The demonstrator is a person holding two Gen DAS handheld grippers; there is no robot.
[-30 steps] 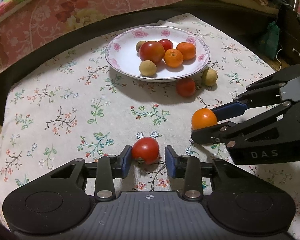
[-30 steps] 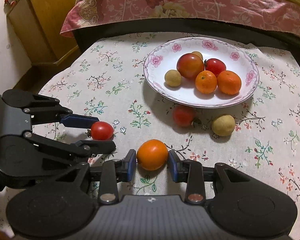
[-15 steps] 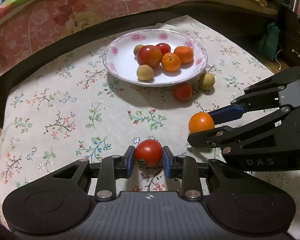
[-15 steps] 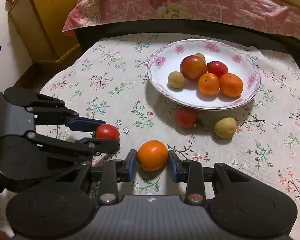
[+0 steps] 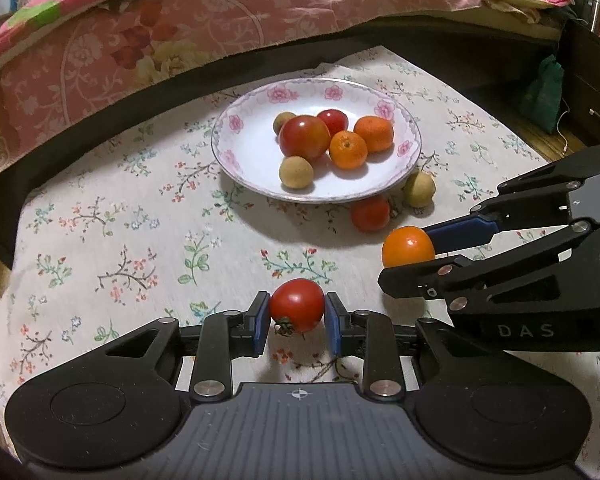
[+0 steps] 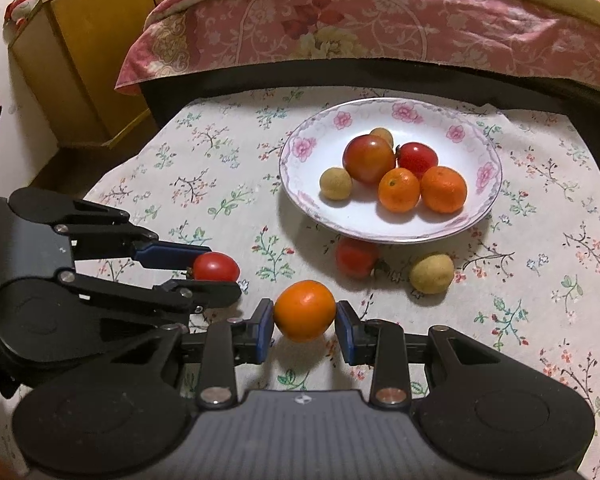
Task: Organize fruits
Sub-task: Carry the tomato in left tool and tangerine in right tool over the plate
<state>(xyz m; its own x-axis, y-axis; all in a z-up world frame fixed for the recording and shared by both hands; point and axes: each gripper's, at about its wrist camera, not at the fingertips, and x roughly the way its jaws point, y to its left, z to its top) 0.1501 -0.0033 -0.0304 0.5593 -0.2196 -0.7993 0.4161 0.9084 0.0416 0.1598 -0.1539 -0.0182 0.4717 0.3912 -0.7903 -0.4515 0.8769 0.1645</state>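
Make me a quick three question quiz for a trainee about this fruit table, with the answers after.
1. True or false: the left tongs are shut on a tomato.
2. What do the right tongs hold? A) a tomato B) an orange C) nothing
3. How many fruits lie loose on the tablecloth beside the plate?

Key:
1. True.
2. B, the orange.
3. Two: a red tomato and a small yellowish-brown fruit.
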